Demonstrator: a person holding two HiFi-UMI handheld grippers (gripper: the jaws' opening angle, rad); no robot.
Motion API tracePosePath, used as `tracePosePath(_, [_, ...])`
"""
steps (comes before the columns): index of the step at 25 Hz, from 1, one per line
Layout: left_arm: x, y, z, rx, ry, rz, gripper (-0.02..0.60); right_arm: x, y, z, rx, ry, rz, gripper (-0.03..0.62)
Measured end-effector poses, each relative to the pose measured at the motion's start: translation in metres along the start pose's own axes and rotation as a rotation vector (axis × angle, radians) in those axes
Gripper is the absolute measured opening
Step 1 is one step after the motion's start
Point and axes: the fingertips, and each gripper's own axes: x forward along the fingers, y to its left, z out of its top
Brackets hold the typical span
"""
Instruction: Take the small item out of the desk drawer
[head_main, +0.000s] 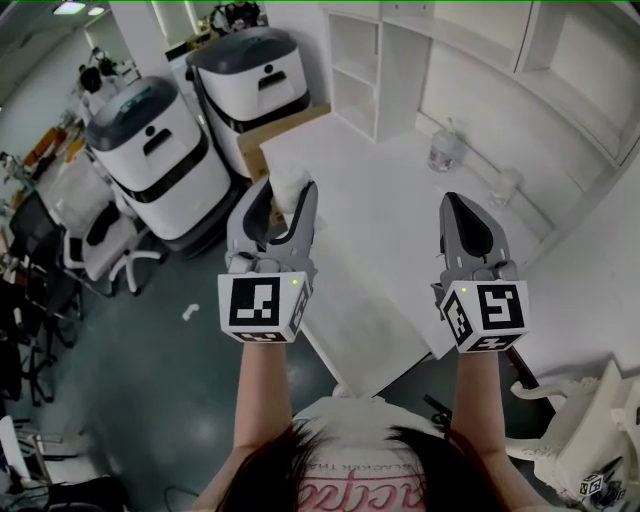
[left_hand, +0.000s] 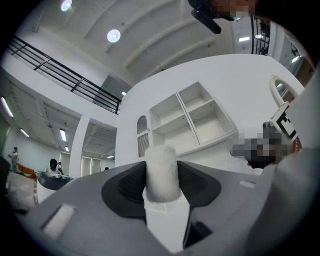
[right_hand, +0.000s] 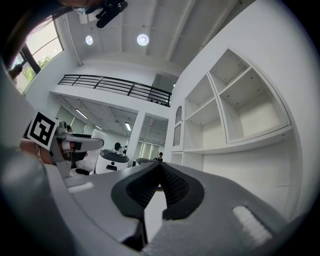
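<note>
The person stands over the white desk (head_main: 390, 210) with both tongs lifted in front of the chest. The left gripper (head_main: 284, 200) is clenched on the small white item (left_hand: 161, 167). In the left gripper view the dark ribbed pads (left_hand: 125, 187) press it from both sides, and it stands upright with its rounded top poking above the jaws. So the item is up in the air in that grip, over the desk's left side. Its lower part runs down behind the gripper's body, and from above only a pale sliver shows between the jaws. I cannot say what it is beyond a short, frosted-looking white cylinder.

The right gripper (right_hand: 161, 171) is closed with nothing in it, its pads meeting at the tips. The marker cubes (head_main: 265, 305) and the forearms cover the desk's near edge, so the drawer cannot be made out.

Farther back on the desk stands a clear plastic jar (head_main: 445, 150). Near it is a smaller pale object (head_main: 506, 186), too blurred to name. The shelf unit (head_main: 365, 70) behind is cut off at the top.
</note>
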Motion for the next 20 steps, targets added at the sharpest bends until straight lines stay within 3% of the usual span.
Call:
tracePosePath(7, [-0.001,0.012,0.006,0.041,-0.007,0.027,0.204,-0.006,-0.019,0.005,-0.029,-0.017,-0.033,0.002])
tracePosePath(20, [-0.007,0.027,0.008,0.028,-0.024,0.061,0.204,-0.011,-0.038,0.006,-0.044,-0.024,-0.072,0.002])
